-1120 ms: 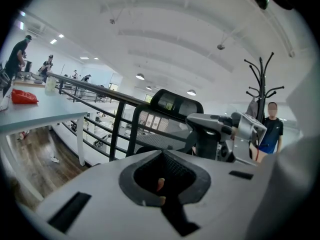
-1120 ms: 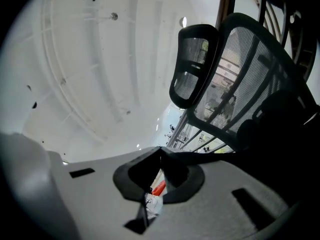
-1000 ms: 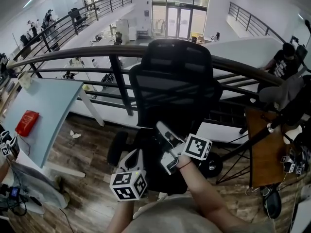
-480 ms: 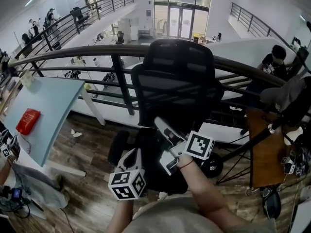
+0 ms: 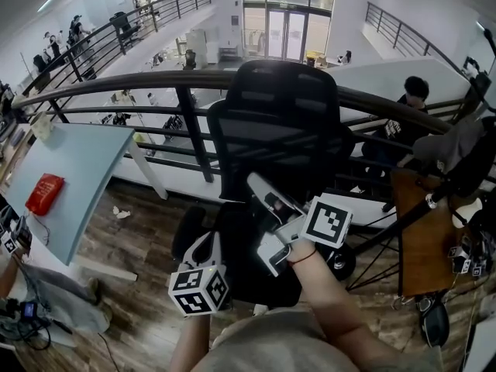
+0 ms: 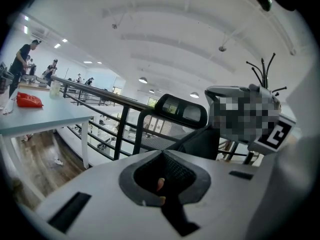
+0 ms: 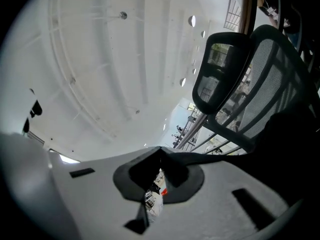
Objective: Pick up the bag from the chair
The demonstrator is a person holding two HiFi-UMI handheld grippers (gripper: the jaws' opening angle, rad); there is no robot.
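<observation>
You're starting the lift. Your right gripper (image 5: 257,184) is clamped on what looks like a dark strap of the black bag (image 7: 295,149), still low on the chair (image 5: 279,122) seat. Your left gripper (image 5: 203,248), at the near left, is closed on nothing. Next, I judge, raise it steadily clear of the seat. Since a second ago, your right gripper has edged farther and to the right.

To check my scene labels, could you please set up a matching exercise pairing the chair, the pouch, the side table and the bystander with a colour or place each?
Things:
1. chair
2. pouch
3. side table
4. bystander

Descriptions:
A. red, lying on the pale blue table at the left
B. brown wood, at the right edge
C. beyond the railing, in a dark shirt
D. black, with a mesh back

Pairs: 1-D, 2-A, 3-B, 4-C
</observation>
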